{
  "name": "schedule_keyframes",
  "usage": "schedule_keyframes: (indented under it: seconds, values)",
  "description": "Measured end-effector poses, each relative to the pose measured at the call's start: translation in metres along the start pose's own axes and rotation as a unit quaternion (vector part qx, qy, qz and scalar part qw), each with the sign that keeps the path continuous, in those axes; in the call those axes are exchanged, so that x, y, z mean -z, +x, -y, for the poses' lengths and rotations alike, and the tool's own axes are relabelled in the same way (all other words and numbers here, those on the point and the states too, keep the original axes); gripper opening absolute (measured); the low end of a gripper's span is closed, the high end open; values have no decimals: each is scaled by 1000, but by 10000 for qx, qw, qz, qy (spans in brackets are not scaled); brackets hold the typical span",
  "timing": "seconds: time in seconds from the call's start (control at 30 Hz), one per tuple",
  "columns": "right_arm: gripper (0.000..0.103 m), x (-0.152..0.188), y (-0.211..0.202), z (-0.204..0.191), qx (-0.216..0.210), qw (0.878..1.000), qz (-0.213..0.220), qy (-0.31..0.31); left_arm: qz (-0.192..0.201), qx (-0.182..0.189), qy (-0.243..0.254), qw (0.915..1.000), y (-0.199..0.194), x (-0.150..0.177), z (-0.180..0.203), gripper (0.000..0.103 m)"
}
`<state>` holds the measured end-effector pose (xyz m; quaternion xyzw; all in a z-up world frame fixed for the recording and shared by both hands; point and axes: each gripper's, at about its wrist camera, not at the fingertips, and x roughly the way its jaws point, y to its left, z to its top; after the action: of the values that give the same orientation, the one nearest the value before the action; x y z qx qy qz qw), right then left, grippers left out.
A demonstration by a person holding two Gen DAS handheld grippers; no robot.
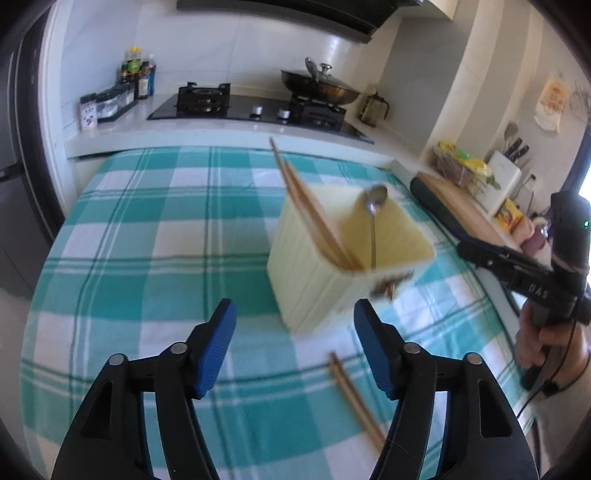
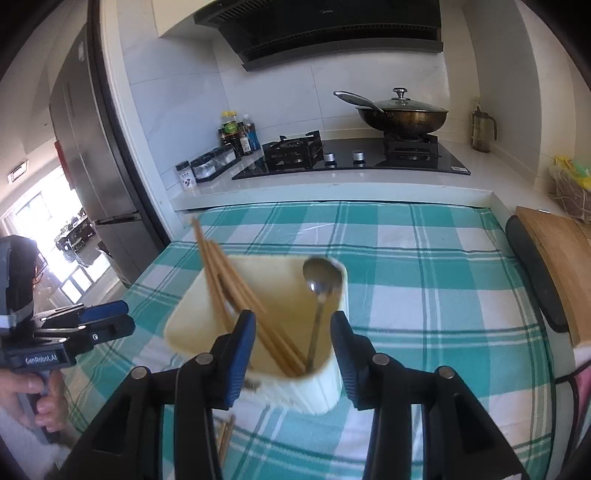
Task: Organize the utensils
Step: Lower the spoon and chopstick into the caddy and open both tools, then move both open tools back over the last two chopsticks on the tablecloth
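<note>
Chopsticks (image 1: 354,398) still lying loose on the checked tablecloth (image 1: 147,221) are what remains to tidy, by my reading: one pair rests just near of the cream utensil holder (image 1: 314,266), at the right of the left wrist view, while another pair (image 1: 314,214) and a metal spoon (image 1: 373,218) already stand inside the holder, leaning against its walls. The left gripper (image 1: 295,347) hangs over the cloth with its jaws spread wide and nothing between them, the loose pair just beside its right finger. The right gripper (image 2: 293,354) sits near the holder's near rim, jaws parted and clasping nothing; the holder's contents show in the gap between its blue pads (image 2: 240,354) but I see no contact. The step in hand looks like the approach to the loose pair. The next move probably calls for shifting the left gripper to the right so it straddles both sticks, closing across them together, then lifting and tipping them into the holder beside the spoon; thin round sticks may roll or scissor apart, so a square grip matters. Readable writing is sparse: "GenRobot.AI" on the left gripper's body in the right wrist view. The range hood (image 2: 332,33) bears a small logo, too faint to read.
</note>
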<state>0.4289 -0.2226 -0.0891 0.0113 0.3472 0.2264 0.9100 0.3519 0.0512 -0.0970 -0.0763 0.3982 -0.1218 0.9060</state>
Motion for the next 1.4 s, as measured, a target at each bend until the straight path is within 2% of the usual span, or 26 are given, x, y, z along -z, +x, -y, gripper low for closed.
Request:
schedule_keyframes:
  seconds: [0.07,0.17,0.23,0.33,0.47,0.53,0.63,0.87,0.9,0.97,1.07,1.17,1.3,1.4]
  values:
    - [43,39,-21,-5,106,9997,-181,-161,-315,-110,58,9994,-6,44,-7,75]
    - [43,111,-34,-13,237,9966,-768,-192,-851,-230,-96,9961,-7,106,-11,75]
    - [43,148,-36,-26,232,9940,-1037,-252,-1036,-185,-240,9942,-7,129,-8,75]
    - [43,180,-31,-51,107,9905,-1323,-365,-942,-116,-370,9948,-12,144,0,75]
    - [42,181,-14,-72,-158,9904,-1365,-165,-834,-80,-462,9954,-18,148,7,75]
    - [35,179,-2,-81,-230,9888,-1469,-107,-749,-102,-396,9964,-26,150,10,76]
    - [28,181,13,-92,-118,9850,-1710,-201,-629,-156,-367,9972,-36,153,12,80]
    - [22,185,20,-108,380,9778,-1930,-723,-670,-138,-412,9968,-29,151,21,81]
    - [15,187,21,-112,629,9740,-1942,-981,-663,-100,-389,9970,-26,149,25,81]
    - [16,191,17,-116,1061,9689,-1808,-1314,-663,-72,-344,9972,-18,144,36,81]
    - [12,194,5,-98,1069,9747,-1746,-894,-750,-72,-311,9967,1,136,54,81]
    - [9,200,-9,-77,1274,9753,-1681,-661,-823,-12,-324,9961,21,131,75,81]
    - [8,209,-28,-49,1419,9758,-1638,-302,-860,-487,64,9951,45,134,105,81]
    - [8,217,-40,-35,1476,9763,-1578,-94,-940,-748,191,9926,55,140,110,81]
